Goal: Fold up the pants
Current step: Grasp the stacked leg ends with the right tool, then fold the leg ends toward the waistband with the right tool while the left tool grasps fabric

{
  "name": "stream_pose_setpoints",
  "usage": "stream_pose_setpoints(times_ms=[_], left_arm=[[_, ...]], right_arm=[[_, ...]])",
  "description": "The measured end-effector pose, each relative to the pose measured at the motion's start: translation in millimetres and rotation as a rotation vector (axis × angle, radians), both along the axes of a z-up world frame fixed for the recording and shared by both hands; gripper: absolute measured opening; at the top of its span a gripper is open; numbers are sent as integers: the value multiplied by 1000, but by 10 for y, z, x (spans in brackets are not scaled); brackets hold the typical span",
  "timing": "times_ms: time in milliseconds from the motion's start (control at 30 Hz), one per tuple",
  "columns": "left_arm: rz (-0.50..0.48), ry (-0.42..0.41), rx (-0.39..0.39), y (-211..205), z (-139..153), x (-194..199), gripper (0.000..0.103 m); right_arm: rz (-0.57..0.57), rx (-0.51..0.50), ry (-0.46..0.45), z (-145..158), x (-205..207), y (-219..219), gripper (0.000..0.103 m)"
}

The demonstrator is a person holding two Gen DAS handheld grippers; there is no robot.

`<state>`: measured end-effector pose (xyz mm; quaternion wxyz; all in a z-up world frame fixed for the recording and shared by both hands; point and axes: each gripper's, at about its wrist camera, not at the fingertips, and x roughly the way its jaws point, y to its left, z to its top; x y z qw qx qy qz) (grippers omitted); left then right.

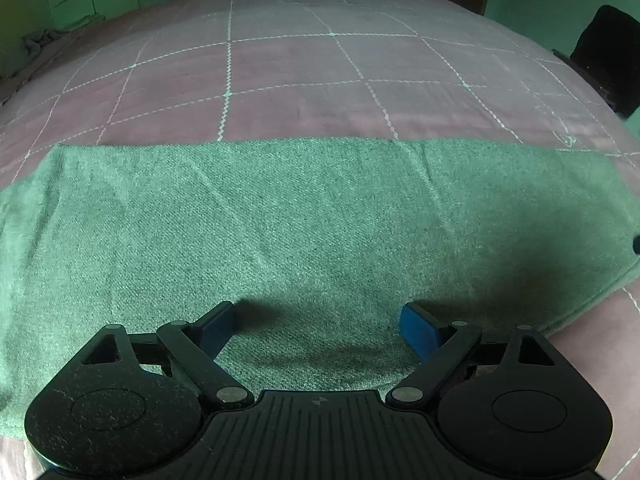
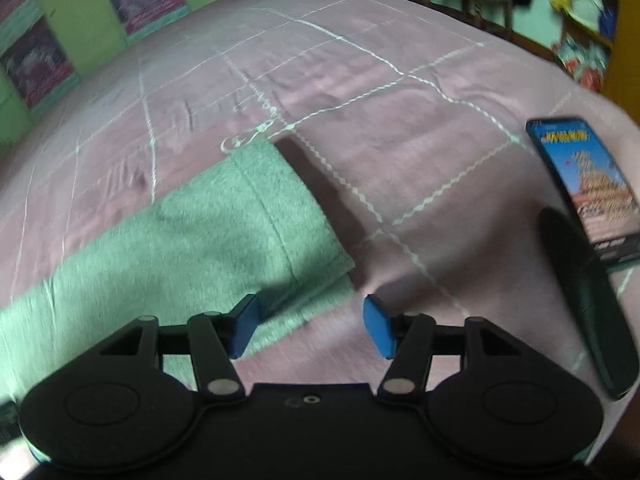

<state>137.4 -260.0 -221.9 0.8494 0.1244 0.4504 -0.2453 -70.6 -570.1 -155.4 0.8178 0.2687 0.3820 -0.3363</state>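
Left wrist view: the pants (image 1: 304,216) lie flat as a wide green band across the middle and lower half of the frame, on a pink bedspread (image 1: 288,76) stitched in a white grid; the left gripper (image 1: 318,326) hangs over the cloth at bottom centre with its blue pads spread wide and nothing between them, only the weave showing in the gap; the fabric looks like a thick, soft knit, with faint creases running diagonally, so I judge it light, limp and not slippery, likely to sag and drag if lifted by one point alone; its right end, at the right edge of the frame, looks doubled

Right wrist view (blurred): one end of the pants (image 2: 240,216) reaches from lower left to the centre, with a stitched hem across it and a lower layer peeking out at the bottom edge; the right gripper (image 2: 310,328) stands about half open and holds nothing, its left pad over the cloth's corner, its right pad over bare bedspread (image 2: 360,80); a phone (image 2: 584,184) and a dark curved object (image 2: 588,304) lie at the right edge; the sound place to pinch seems this hemmed corner, taking both layers together
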Motion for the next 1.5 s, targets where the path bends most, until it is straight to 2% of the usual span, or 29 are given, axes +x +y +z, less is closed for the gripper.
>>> stream_pose_setpoints(times_ms=[67,100,167,233,300,367,533,600,633,667,733,800,833,867,933,1000,1067,1167,1267,1500], left_arm=[[-2,6,-1,16,5,8,88],[-2,10,-1,21,11,9,88],[-5,8,0,26,16,3,88],[-5,2,1,31,10,-6,88],[0,0,2,25,7,-17,89],[4,0,5,15,7,-15,89],[6,-1,3,20,0,-25,89],[7,2,2,20,0,-18,89],[6,2,1,22,0,-16,89],[5,1,2,22,0,-18,89],[5,0,2,17,-4,-15,89],[8,0,2,13,-4,-14,89],[9,-1,1,14,-3,-16,89],[8,-2,0,18,-3,-20,89],[7,-5,-1,22,-5,-24,89],[10,-7,0,13,-6,-24,89],[11,-8,-1,16,-5,-29,89],[7,-6,-7,32,-2,-25,89],[7,-2,-15,43,-1,-12,89],[-1,1,-10,45,26,-4,89]], right_arm=[[-26,12,-21,7,32,5,49],[-31,19,-40,21,31,11,38],[-48,35,-67,46,-2,-1,32],[-53,29,-61,30,-25,-22,33],[-74,74,-85,2,-63,-58,42],[-91,112,-123,8,-76,-88,42],[-89,110,-134,44,9,-24,42],[-73,83,-85,-7,69,-18,32],[-79,79,-78,-23,65,-31,29],[-96,83,-97,-2,32,-48,21],[-103,68,-127,74,-9,-40,19],[-86,25,-123,118,-2,-1,22],[-79,7,-83,83,38,13,28],[-75,11,-53,39,65,8,30],[-82,37,-60,0,77,-4,35],[-91,56,-78,17,88,-2,47],[-87,64,-75,-4,125,23,50],[-34,-25,-2,-27,249,122,39],[-47,-45,-7,44,257,133,17],[-48,-85,37,21,298,155,16]])
